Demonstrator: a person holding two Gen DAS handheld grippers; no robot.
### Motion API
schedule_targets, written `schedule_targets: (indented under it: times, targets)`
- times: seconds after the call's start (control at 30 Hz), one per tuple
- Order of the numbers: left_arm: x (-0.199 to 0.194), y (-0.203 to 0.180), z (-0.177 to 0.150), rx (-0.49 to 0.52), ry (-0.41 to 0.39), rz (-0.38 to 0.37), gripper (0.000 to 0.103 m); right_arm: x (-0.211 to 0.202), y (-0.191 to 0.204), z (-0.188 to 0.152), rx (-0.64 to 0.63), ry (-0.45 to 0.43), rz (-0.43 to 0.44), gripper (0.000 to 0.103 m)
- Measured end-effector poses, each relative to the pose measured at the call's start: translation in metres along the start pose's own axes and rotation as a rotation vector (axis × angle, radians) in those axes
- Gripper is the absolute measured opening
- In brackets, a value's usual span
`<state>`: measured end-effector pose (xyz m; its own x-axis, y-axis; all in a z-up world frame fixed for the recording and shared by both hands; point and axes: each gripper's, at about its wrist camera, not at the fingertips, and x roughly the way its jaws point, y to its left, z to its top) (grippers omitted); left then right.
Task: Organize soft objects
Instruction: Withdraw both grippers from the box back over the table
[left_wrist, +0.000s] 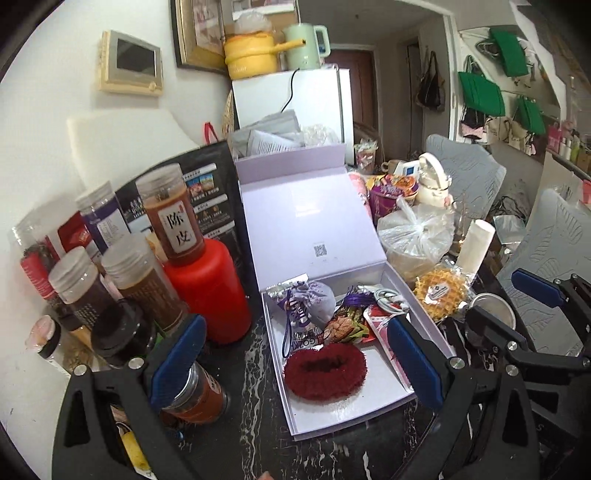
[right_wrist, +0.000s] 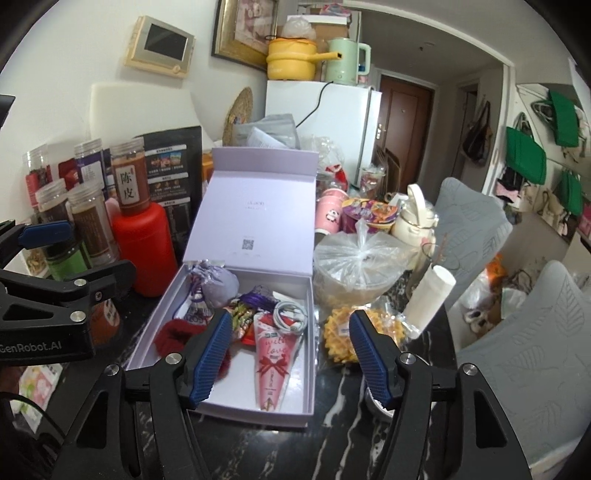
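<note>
Where lid stands open, box (left_wrist: 373, 413) holds scrunchie (left_wrist: 325, 370) (red).

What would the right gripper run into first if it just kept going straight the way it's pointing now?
Probably the pink cone-shaped packet lying in the open lavender box. The right gripper is open and empty, with that packet and the box's right wall between its fingers. Depth is unclear through the fisheye, so the wall might come first.

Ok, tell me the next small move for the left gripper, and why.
Probably lower the open left gripper onto the red fluffy scrunchie and close. It lies loose at the near end of the lavender box, framed between the fingers, and neither gripper holds anything.
</note>
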<state>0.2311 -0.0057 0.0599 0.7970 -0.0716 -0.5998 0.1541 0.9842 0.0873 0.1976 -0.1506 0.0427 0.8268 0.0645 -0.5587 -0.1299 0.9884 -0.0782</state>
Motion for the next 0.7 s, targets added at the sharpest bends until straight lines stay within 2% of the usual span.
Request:
schedule_targets:
  times: [0.47, 0.7]
  targets:
    - [-0.06, 0.002, -0.024, -0.024, -0.069, -0.034, 0.1, -0.065, 0.005, -0.018, 0.014, -0.078, -0.028, 0.073]
    - [-0.075, 0.0, -0.045, -0.035, -0.066, -0.081, 0.1, -0.086, 0.01, -0.036, 0.012, -0.085, -0.031, 0.074]
